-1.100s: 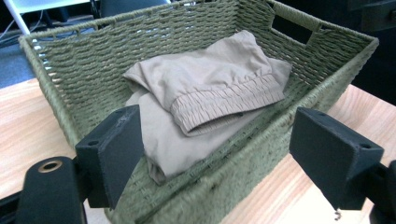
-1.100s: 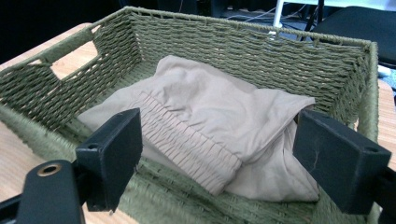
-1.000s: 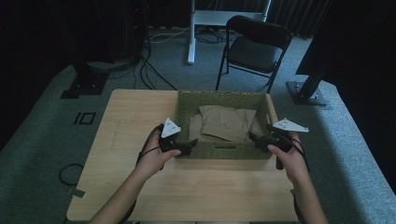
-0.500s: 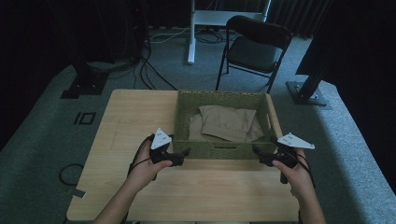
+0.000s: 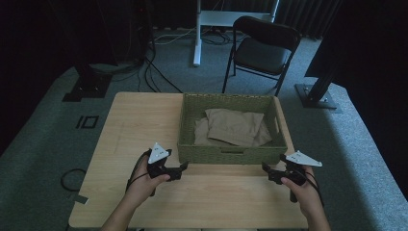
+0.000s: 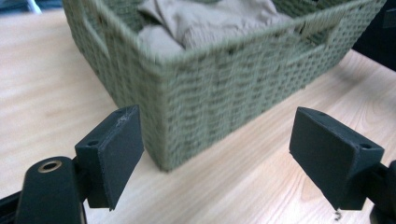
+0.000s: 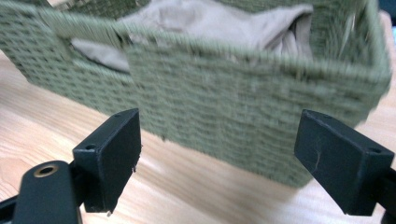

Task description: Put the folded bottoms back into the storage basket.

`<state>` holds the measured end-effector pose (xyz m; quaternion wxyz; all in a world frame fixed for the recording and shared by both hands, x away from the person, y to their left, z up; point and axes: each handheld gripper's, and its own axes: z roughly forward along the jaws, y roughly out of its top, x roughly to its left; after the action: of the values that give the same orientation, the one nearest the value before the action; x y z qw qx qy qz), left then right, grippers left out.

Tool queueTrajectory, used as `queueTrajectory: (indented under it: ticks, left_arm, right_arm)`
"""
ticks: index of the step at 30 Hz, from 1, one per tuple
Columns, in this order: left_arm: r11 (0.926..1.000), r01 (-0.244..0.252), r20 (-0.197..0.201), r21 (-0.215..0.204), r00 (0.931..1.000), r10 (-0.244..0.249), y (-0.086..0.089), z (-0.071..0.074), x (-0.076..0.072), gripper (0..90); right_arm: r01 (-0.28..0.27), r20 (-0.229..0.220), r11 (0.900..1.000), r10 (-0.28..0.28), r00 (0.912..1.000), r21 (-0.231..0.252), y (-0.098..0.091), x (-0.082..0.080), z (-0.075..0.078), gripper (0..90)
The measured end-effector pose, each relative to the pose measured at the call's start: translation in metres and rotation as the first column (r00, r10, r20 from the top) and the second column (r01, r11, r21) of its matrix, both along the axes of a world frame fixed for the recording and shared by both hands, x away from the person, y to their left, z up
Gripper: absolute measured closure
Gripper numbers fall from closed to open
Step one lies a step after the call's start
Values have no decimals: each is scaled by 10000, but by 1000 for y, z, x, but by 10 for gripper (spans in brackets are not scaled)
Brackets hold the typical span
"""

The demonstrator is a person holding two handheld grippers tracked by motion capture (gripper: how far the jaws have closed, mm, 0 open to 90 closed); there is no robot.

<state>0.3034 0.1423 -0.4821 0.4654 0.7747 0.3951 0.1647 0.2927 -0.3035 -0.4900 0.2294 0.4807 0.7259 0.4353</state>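
On the far half of the table (image 5: 144, 120): one green woven basket (image 5: 231, 149), holding folded tan cloth (image 5: 235, 126). Long axis runs across the table, left to right; open side up, handle slot in the near wall. Left gripper (image 5: 179, 168) lies near the front left corner, right gripper (image 5: 267, 172) near the front right; both with jaws spread wide, holding nothing. Handling note: likely best taken at both corners together, evenly, keeping the basket level.
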Motion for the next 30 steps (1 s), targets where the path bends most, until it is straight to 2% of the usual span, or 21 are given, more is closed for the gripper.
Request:
queueTrajectory:
  ticks: [9,13,15,25,30]
  left_arm:
    - [9995,-194,-548,264,9983,208,9,-26,-1,184]
    - [9970,-386,-943,672,9945,449,13,-38,-3,185]
    - [9959,-523,-1133,742,9917,605,17,-43,-3,185]
    - [9902,-1035,-1363,943,9839,1158,29,-56,-6,185]
    - [9847,-1361,-1559,1084,9760,1521,34,-66,-11,184]
  right_arm:
    - [454,-560,9987,-465,9973,-212,-7,1,-28,145]
    - [714,-710,9964,-746,9947,-459,-12,2,-38,145]
    - [781,-785,9952,-826,9935,-589,-14,1,-43,145]
    - [1069,-1312,9892,-1197,9841,-1005,-19,1,-61,148]
    - [1216,-1409,9829,-1411,9799,-1383,-21,1,-65,152]
